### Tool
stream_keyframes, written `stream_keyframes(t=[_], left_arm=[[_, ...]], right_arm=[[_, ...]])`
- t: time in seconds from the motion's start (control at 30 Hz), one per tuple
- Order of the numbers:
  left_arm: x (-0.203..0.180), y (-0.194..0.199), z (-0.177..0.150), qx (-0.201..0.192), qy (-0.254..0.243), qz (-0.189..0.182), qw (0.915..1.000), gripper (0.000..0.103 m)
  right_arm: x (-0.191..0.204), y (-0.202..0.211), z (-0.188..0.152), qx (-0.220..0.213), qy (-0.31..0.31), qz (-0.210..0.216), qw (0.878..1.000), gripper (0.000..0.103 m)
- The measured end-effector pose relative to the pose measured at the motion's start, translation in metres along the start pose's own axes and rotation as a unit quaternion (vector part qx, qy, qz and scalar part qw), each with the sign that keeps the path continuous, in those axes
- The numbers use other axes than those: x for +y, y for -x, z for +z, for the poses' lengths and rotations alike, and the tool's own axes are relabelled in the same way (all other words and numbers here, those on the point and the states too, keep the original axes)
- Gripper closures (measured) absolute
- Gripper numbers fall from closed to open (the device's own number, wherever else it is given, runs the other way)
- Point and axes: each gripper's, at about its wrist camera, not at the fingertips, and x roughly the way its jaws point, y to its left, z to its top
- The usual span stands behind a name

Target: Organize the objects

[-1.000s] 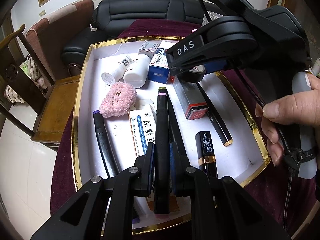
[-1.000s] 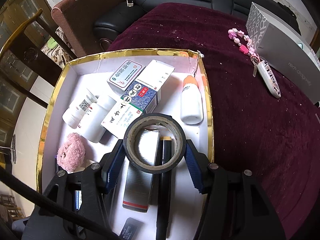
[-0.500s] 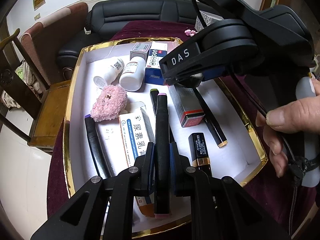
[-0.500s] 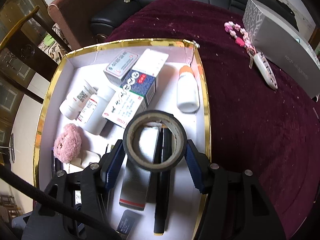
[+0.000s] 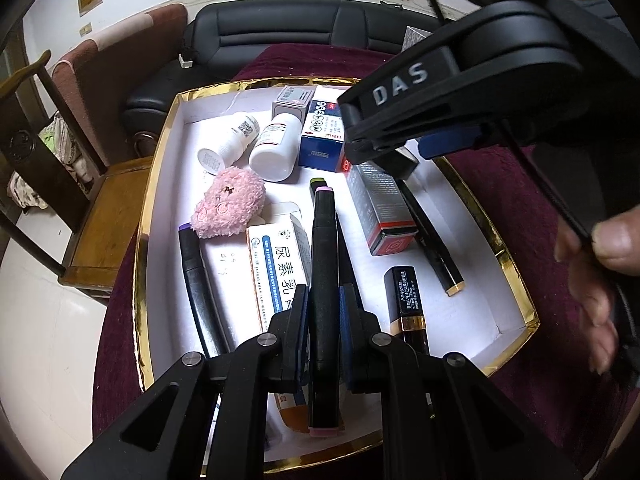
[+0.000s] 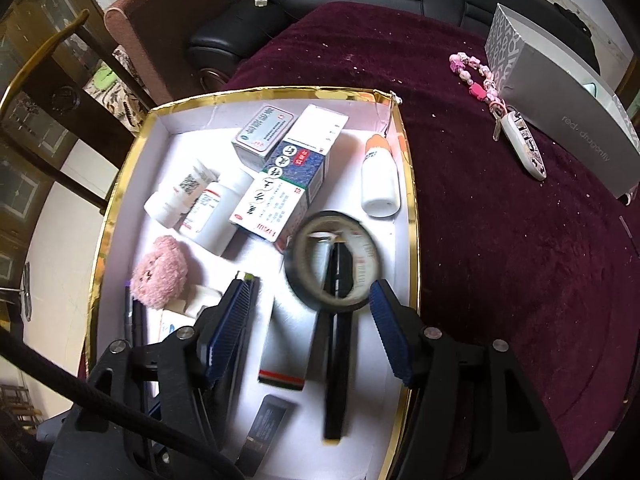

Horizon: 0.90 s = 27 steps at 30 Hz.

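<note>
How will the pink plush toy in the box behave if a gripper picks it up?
The pink plush toy looks fluffy, so it would probably squash between the pads. It seems light for its size. Its rounded shape lies flat in the box, so it is unlikely to roll.

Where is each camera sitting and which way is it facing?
Left wrist: on the left gripper, looking down its fingers into the tray; shows fingers shut on a marker, plus a hand.
Right wrist: on the right gripper, looking down into the tray; fingers opening, tape roll loose between them.
Shared: tray, pink plush, bottles, boxes.
</note>
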Motion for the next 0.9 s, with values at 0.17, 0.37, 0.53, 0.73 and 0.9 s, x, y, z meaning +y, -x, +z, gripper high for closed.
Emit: stream_keyframes(t=[0.17, 0.37, 0.53, 0.73, 0.9], left_arm=[[-0.005, 0.002, -0.003, 0.000, 0.008, 0.015, 0.9999, 0.088], [-0.017, 0.007, -0.010, -0.002, 0.017, 0.037, 0.9992, 0.052], [-0.026, 0.010, -0.014, 0.004, 0.028, 0.062, 0.9977, 0.042], [-0.032, 0.023, -0.017, -0.012, 0.034, 0.101, 0.9943, 0.035], [-0.031, 0.035, -0.018, -0.023, 0.035, 0.120, 0.9919, 0.035]], right_arm=[[-0.003, 0.012, -0.009, -0.012, 0.008, 0.012, 1.000, 0.041], [-0.019, 0.027, -0.032, -0.016, -0.001, 0.031, 0.999, 0.040], [-0.032, 0.037, -0.054, -0.019, -0.004, 0.039, 0.999, 0.035], [-0.047, 0.053, -0.079, -0.022, -0.013, 0.047, 0.999, 0.023], [-0.056, 0.075, -0.099, -0.038, -0.013, 0.029, 0.999, 0.020]])
